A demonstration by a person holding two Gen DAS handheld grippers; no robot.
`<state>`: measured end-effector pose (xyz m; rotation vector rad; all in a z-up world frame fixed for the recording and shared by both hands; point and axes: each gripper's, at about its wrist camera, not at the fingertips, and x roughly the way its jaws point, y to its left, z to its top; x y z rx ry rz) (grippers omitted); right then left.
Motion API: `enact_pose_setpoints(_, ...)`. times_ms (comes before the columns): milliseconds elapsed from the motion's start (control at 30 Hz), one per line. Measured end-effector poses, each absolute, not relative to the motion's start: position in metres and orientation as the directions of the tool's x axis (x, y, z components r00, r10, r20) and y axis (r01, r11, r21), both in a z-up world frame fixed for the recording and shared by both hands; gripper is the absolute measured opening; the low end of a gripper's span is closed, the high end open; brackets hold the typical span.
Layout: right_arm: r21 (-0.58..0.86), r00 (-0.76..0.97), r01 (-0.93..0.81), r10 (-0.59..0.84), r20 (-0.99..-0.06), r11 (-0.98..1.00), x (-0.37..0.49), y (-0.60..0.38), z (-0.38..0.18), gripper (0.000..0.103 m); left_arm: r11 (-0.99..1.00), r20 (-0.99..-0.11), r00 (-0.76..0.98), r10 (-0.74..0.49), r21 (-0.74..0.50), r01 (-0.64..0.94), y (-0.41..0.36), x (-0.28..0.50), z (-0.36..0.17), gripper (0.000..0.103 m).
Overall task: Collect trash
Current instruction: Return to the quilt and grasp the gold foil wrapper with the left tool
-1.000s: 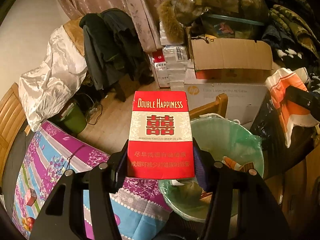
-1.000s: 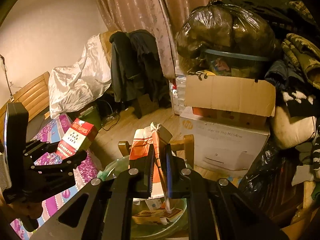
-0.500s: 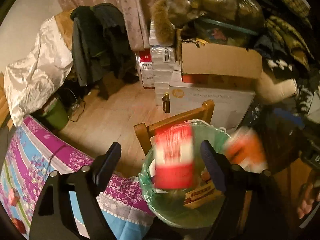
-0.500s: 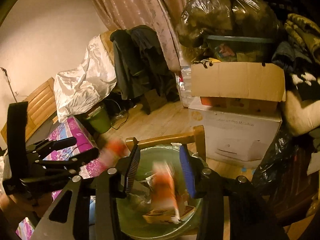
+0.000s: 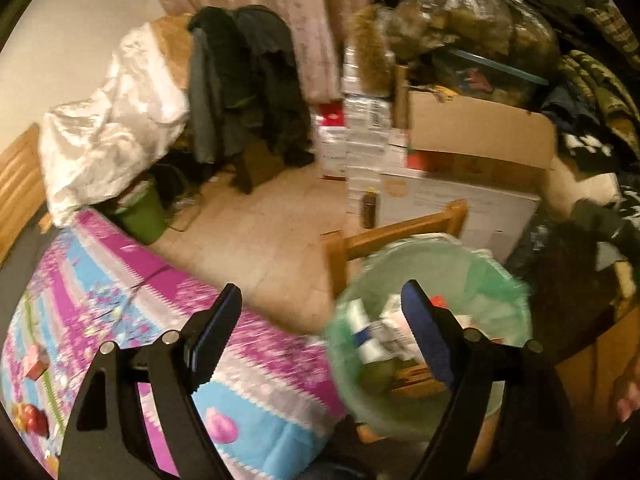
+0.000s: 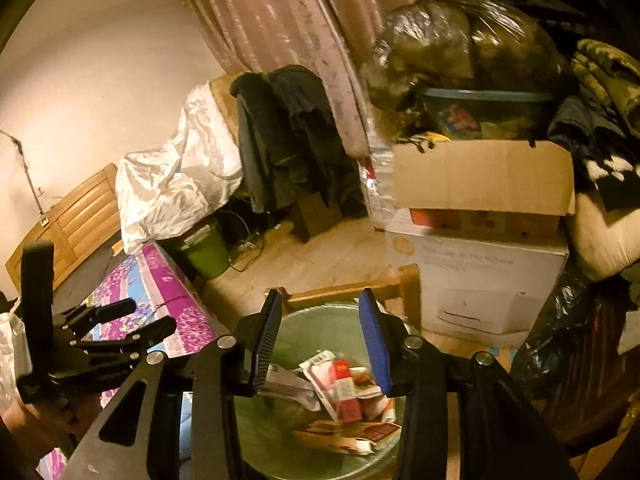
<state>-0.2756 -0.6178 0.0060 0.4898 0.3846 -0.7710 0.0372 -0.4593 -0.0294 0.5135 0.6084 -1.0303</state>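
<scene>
Gaping with nothing between the pads, the left gripper has its black arms and blue-lined fingers spread wide; its right finger overlaps the rim of the green-bagged round waste bin, its left finger hangs over the purple, blue and white floral bedspread. The right gripper stands more narrowly parted, also empty, aimed straight down into the same bin.

Task items: the red-and-white cardboard cigarette pack lies inside the bin among white wrappers and flattened brown packets. Both tools sit above the bin mouth, probably because that is the drop point; the load appears delivered, so neither gripper needs to hold anything.

Bin is perched on a pale wooden chair, which brings it level with the bed edge, handy for tipping litter in.

View differences: left wrist camera is motion-blurred, bin contents only smears of white, blue and red. Right wrist camera is sharp and shows the contents clearly, plus the left gripper from outside at the lower left over the bedspread. Left view alone shows small reddish objects on the bedspread at the far left; too blurred to identify, possibly further litter.
</scene>
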Motion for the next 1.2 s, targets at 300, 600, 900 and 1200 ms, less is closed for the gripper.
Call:
enact_pose_setpoints(300, 0.140, 0.703, 0.658, -0.536, -0.468, 0.740, -0.218, -0.546, -0.004, 0.049, 0.681, -0.660, 0.586, -0.469, 0.153, 0.717, -0.335, 0.107, -0.053, 0.081)
enact_pose_setpoints(600, 0.125, 0.739, 0.474, -0.317, -0.595, 0.872, -0.132, -0.467, -0.046, 0.055, 0.973, -0.754, 0.643, -0.136, 0.023, 0.232, -0.122, 0.203, -0.088, 0.081)
enact_pose_setpoints(900, 0.126, 0.767, 0.225, -0.096, -0.634, 0.966, -0.031, -0.370, -0.057, 0.061, 0.987, -0.794, 0.601, -0.092, -0.152, -0.050, 0.001, 0.259, -0.112, 0.081)
enact_pose_setpoints(1200, 0.119, 0.747, 0.018, 0.066, -0.661, 0.993, 0.044, -0.284, -0.057, 0.062, 0.994, -0.869, 0.492, -0.060, -0.098, -0.051, 0.000, 0.322, -0.161, 0.081)
